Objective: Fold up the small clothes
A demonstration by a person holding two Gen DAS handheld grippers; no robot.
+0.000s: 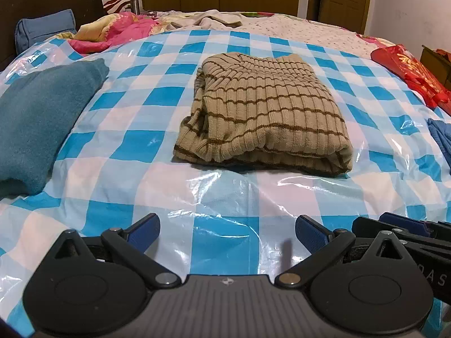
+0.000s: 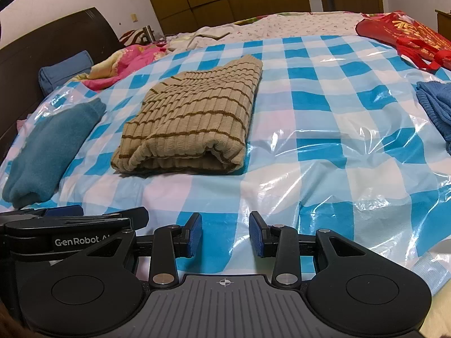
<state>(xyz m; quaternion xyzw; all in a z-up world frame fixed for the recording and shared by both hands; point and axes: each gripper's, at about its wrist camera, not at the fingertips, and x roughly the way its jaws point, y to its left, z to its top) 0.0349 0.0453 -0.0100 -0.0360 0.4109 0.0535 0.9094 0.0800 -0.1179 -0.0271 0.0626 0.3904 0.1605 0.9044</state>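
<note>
The tan ribbed knit sweater with thin brown stripes (image 1: 260, 112) is lying folded into a thick rectangle on the blue-and-white checked plastic sheet (image 1: 225, 233) that is covering the bed. Both tools are hovering at the near edge of the sheet, well apart from the garment and touching nothing.

The left gripper (image 1: 227, 232) is standing with its blue-padded fingers spread wide and empty, and from it the sweater is sitting almost dead ahead, at about twelve o'clock. The right gripper (image 2: 225, 233) is holding its fingers partly spread, a narrower gap with nothing between them, and from it the sweater (image 2: 191, 121) is lying off toward eleven o'clock.

The bundle's long axis is running away from the grippers, with the thick rolled fold facing them as the near short edge. The left gripper is looking the more squarely lined up and probably the nearer.

A folded teal fleece garment (image 1: 42, 124) is lying at nine o'clock of the sweater, and a blue knit garment (image 2: 437, 107) at three o'clock.
</note>
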